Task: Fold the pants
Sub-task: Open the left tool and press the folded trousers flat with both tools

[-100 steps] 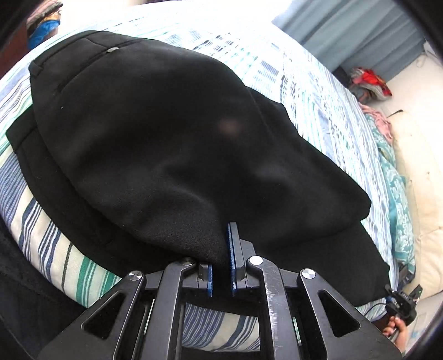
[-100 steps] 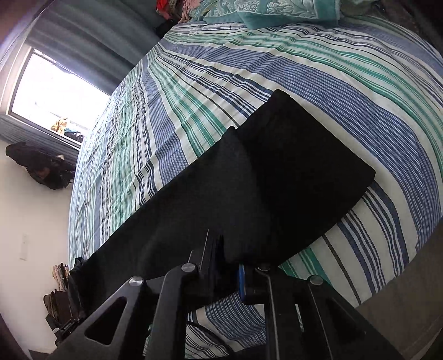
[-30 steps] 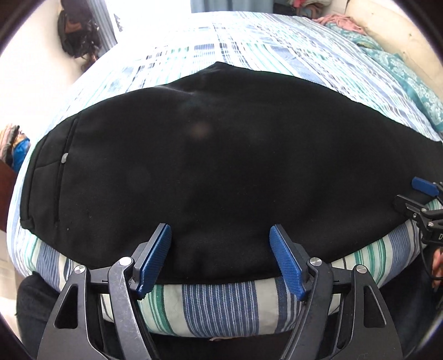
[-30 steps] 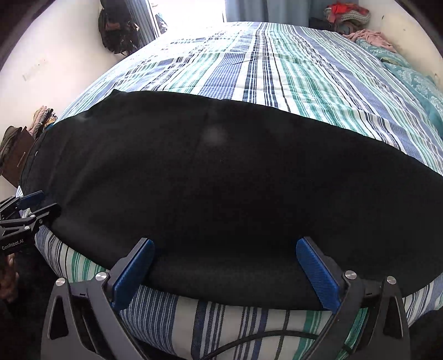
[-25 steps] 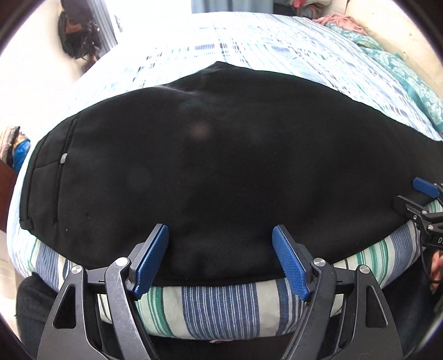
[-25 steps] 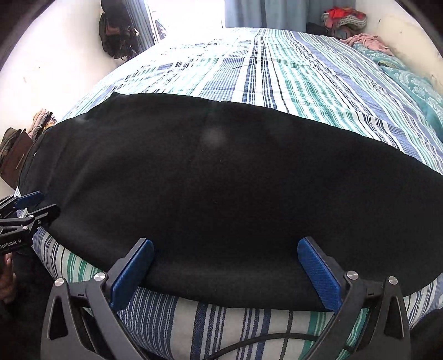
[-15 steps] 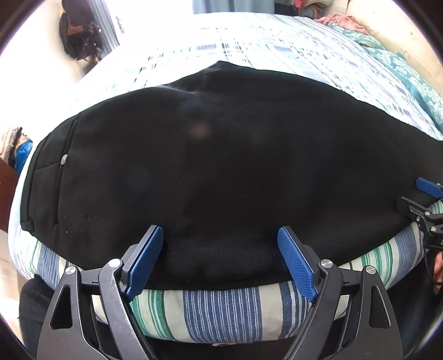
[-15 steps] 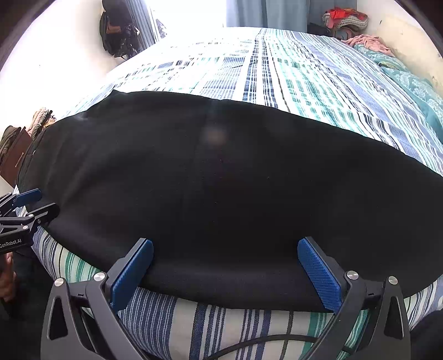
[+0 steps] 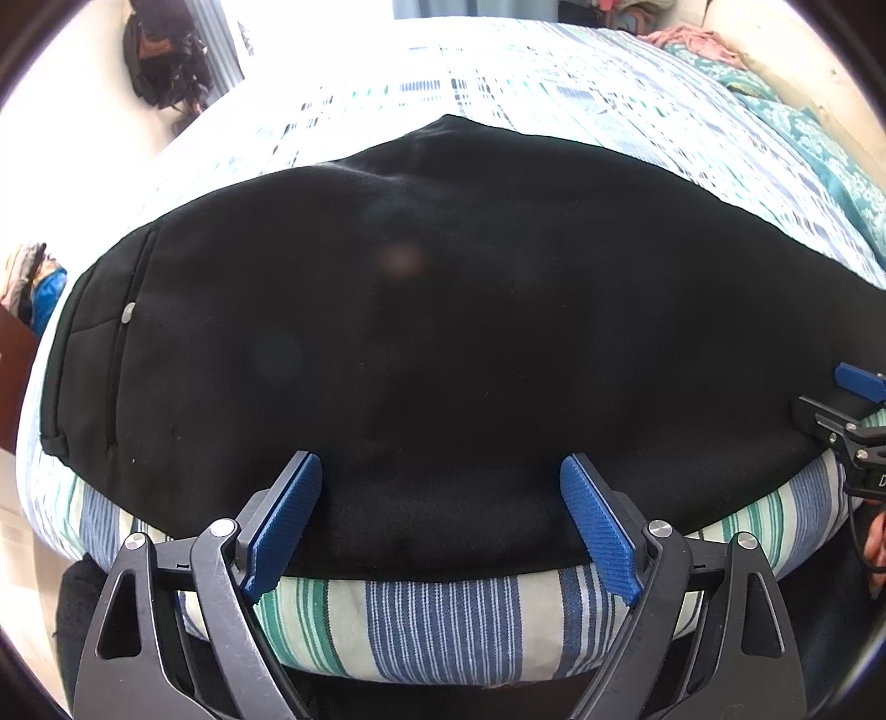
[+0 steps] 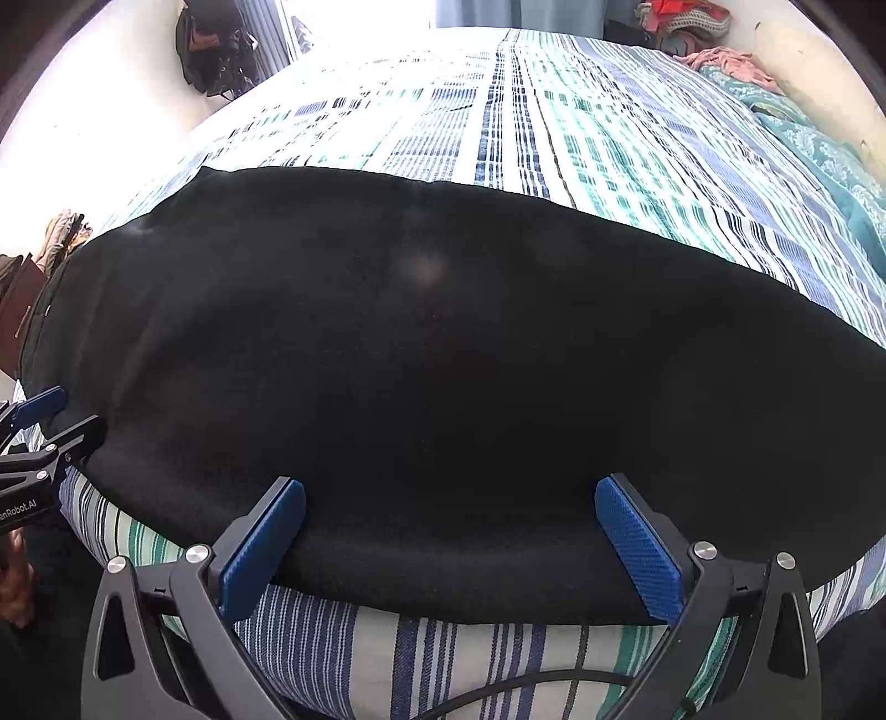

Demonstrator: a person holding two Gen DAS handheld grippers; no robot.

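The black pants (image 9: 443, 310) lie flat, folded lengthwise, along the near edge of the striped bed (image 9: 443, 626), with the waistband and a small button (image 9: 127, 313) at the left. My left gripper (image 9: 440, 462) hovers over their near edge. Its jaws are opening, and the blue pads (image 9: 288, 515) straddle the fabric without pressing it. Further right along the same pants (image 10: 443, 332), my right gripper (image 10: 449, 486) stands open the same way, gripping nothing. Each gripper shows at the edge of the other's view: right gripper (image 9: 847, 421), left gripper (image 10: 39, 426).
The striped sheet (image 10: 554, 138) stretches far behind the pants. A dark bag (image 9: 166, 61) hangs on the left wall. A teal blanket (image 9: 819, 144) and a clothes pile (image 10: 681, 16) sit at the far right. A person's hand (image 10: 14, 570) shows at the left.
Earlier both grippers were shut on the pants' fabric; now the pants lie flat and both are off them. Over the last second the left jaws spread wider.
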